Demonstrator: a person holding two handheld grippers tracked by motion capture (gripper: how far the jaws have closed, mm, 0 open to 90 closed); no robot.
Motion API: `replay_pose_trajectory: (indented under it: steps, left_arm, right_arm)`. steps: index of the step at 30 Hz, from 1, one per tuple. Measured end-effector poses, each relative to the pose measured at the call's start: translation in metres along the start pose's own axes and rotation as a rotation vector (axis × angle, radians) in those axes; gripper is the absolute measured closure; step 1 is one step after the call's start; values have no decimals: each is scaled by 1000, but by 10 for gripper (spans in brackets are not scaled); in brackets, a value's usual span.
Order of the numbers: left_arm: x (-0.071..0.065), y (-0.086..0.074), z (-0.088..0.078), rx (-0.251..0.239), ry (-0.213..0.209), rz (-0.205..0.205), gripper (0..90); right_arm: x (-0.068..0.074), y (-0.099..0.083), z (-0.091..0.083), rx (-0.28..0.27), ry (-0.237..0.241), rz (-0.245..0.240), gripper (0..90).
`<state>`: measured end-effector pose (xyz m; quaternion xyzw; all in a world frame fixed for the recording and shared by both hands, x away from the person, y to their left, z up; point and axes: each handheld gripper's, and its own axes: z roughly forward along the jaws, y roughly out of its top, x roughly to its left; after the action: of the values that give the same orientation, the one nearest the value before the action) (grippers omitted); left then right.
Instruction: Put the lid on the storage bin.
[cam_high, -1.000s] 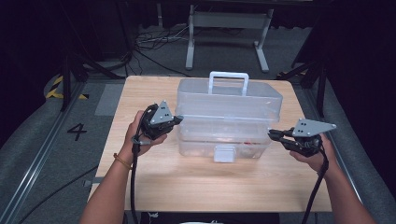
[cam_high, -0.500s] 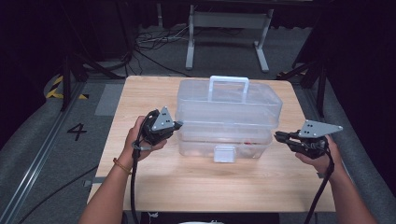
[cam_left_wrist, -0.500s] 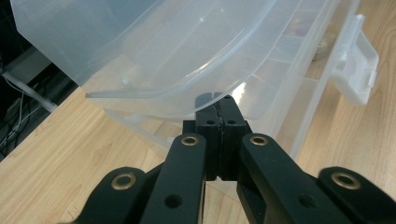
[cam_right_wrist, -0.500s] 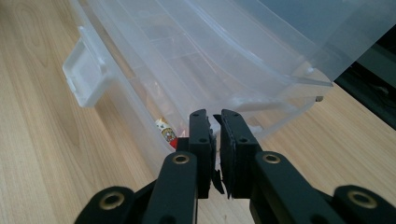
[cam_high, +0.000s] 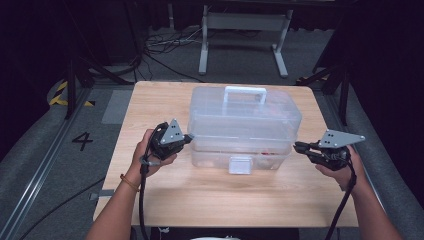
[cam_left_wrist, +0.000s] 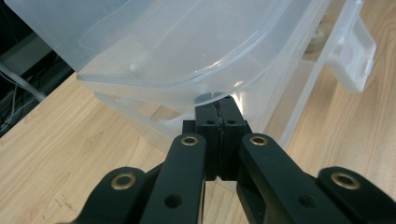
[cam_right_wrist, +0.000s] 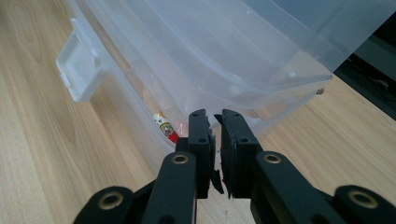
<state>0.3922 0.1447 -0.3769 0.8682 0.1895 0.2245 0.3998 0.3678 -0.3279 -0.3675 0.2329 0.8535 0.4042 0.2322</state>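
A clear plastic storage box (cam_high: 245, 125) with a white handle (cam_high: 245, 92) and a front latch (cam_high: 240, 165) stands mid-table. My left gripper (cam_high: 189, 137) is shut, its tips against the box's left end. In the left gripper view the closed jaws (cam_left_wrist: 219, 105) sit just under the lid's rim (cam_left_wrist: 187, 79). My right gripper (cam_high: 296, 146) is shut at the box's right end with nothing between its jaws. In the right gripper view its tips (cam_right_wrist: 212, 116) sit just below the lid's edge (cam_right_wrist: 261, 88). A small red and white item (cam_right_wrist: 164, 128) lies inside the box.
The wooden table (cam_high: 160, 100) has bare surface in front of the box and on both sides. Beyond the far edge are a metal stand (cam_high: 240, 35) and floor cables (cam_high: 160, 47). The floor at left carries a painted number (cam_high: 82, 141).
Both grippers have sunk slightly at the box's ends, the right one also edging a little to the right. Both stay shut, and the box stands in the same place.
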Motion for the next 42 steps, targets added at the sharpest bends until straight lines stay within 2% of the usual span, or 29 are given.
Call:
replay_pose_trajectory:
  steps: [13, 27, 32, 34, 36, 42]
  left_arm:
    - [-4, -4, 6, 69, -6, 17, 900]
    - [-6, -9, 4, 33, -12, -28, 900]
    - [-5, -12, 3, 75, -17, -18, 898]
    - [-5, -14, 3, 82, -13, -12, 898]
    - [-4, -16, 3, 76, -17, -29, 897]
    - [-3, -20, 4, 86, -12, -35, 898]
  right_arm:
    - [1, -6, 11, 49, 14, -18, 824]
    - [-1, -9, 10, 48, 9, -1, 780]
    - [-1, -11, 9, 58, -6, -2, 723]
    - [-1, -11, 9, 54, -5, 6, 714]
    - [-1, -11, 9, 73, -7, -2, 709]
    - [0, -13, 13, 99, -9, -9, 673]
